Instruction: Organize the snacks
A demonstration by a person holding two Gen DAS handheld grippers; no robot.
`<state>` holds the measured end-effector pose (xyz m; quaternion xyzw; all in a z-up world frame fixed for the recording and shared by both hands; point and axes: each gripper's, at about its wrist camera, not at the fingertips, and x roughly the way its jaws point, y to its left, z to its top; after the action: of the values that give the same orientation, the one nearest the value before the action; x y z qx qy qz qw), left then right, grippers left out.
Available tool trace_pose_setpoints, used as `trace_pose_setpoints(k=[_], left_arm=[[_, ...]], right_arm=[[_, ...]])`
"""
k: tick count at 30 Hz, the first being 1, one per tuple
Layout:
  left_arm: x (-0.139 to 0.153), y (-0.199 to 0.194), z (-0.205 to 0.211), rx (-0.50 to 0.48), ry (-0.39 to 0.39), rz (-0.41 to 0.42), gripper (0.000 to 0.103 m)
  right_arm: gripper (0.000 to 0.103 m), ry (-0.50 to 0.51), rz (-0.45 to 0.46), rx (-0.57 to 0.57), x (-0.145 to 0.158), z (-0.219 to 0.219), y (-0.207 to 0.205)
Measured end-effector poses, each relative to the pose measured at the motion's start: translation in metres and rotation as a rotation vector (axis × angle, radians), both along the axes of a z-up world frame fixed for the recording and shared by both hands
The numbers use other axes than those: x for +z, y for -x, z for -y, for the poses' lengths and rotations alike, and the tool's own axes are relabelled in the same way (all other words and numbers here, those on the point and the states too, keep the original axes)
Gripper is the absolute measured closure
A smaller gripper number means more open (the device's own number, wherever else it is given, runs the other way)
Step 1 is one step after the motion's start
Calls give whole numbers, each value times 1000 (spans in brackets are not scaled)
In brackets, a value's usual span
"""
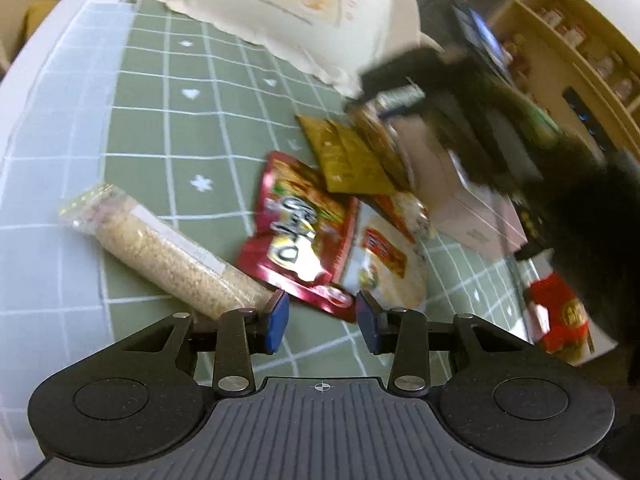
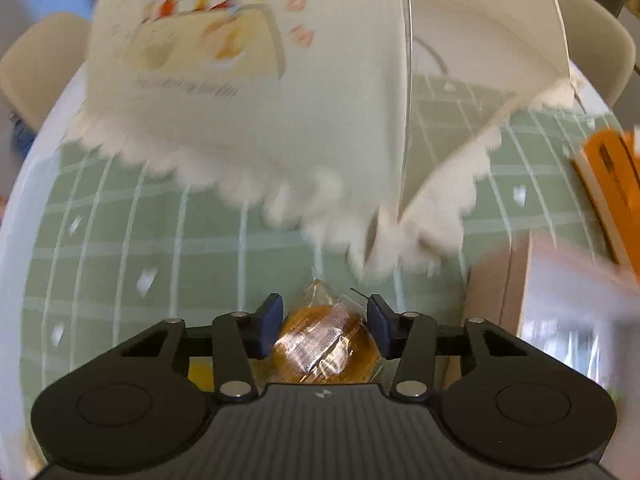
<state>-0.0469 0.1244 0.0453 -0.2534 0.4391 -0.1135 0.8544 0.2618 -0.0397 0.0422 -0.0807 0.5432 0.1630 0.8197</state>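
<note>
Seemingly, my right gripper (image 2: pixel 323 326) was clenched around the wrapped bun (image 2: pixel 324 350); the left gripper (image 1: pixel 322 320) hung released low-centre, red packet (image 1: pixel 298 236) next needing a squarer approach.

Each camera sits behind its own tongs and looks forward and down along them, close above the surface (image 1: pixel 152 128). The left view faces the snack packets, with the right tool blurred at its right edge. Both views share the green checked cloth (image 2: pixel 200 248) and the white paper bag (image 1: pixel 304 4).
</note>
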Motion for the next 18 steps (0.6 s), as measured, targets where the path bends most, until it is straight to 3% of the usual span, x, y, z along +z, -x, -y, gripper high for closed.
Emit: trace_pose_setpoints(k=[11,14,18], left_arm=[[3,-11,-9,72,-33,-11,61],[10,-10,-7,88,-51,5,61],[19,-11,-1,90,-82,35,61]], right_arm=[[58,-312,-179,110,5,46,138],[51,-286,-66,97,25,60,150],[51,-130,129,45,39,59,149]])
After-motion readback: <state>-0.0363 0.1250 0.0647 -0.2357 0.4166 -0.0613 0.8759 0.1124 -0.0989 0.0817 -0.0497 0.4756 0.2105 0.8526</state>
